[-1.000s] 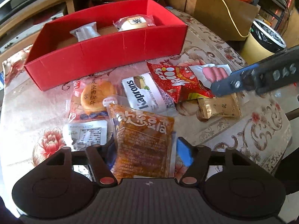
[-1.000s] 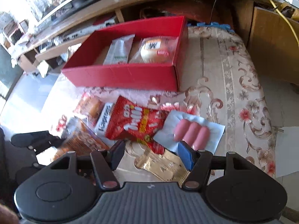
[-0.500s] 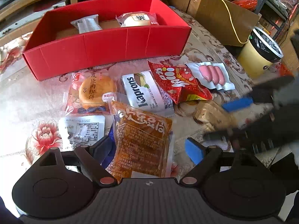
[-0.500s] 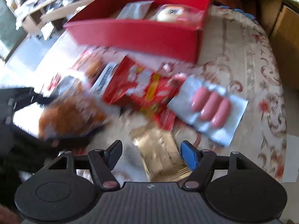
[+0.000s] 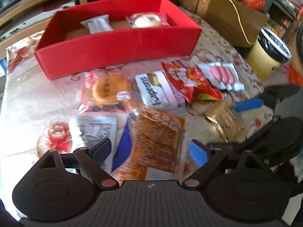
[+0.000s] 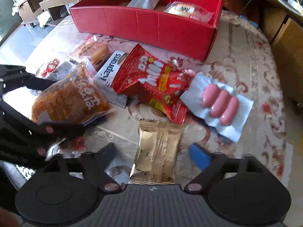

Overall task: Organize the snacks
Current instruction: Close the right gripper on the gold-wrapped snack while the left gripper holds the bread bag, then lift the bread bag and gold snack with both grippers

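A red box [image 5: 117, 49] [image 6: 151, 26] at the back holds a white packet [image 5: 97, 23] and a round bun pack [image 5: 146, 19]. Loose snacks lie in front of it. My left gripper [image 5: 151, 149] is open with its jaws on either side of an orange snack pack [image 5: 153, 138] [image 6: 70, 98]. My right gripper [image 6: 155, 155] is open around a gold packet [image 6: 157, 151] [image 5: 223, 119]. Beyond them lie a white Kaprons pack [image 5: 159, 90] [image 6: 111, 70], a red chip bag [image 5: 187, 81] [image 6: 153, 81] and a sausage pack [image 5: 221, 75] [image 6: 219, 104].
A round cake pack [image 5: 106, 92] and a white label pack [image 5: 92, 130] lie left of the orange pack. The floral tablecloth [image 6: 246, 60] covers the table. A yellow bin [image 5: 269, 56] and a cardboard box [image 5: 231, 20] stand off the right edge.
My left gripper's jaws have opened wider around the orange pack. My right gripper has moved down and closer, so the gold packet now lies between its jaws.
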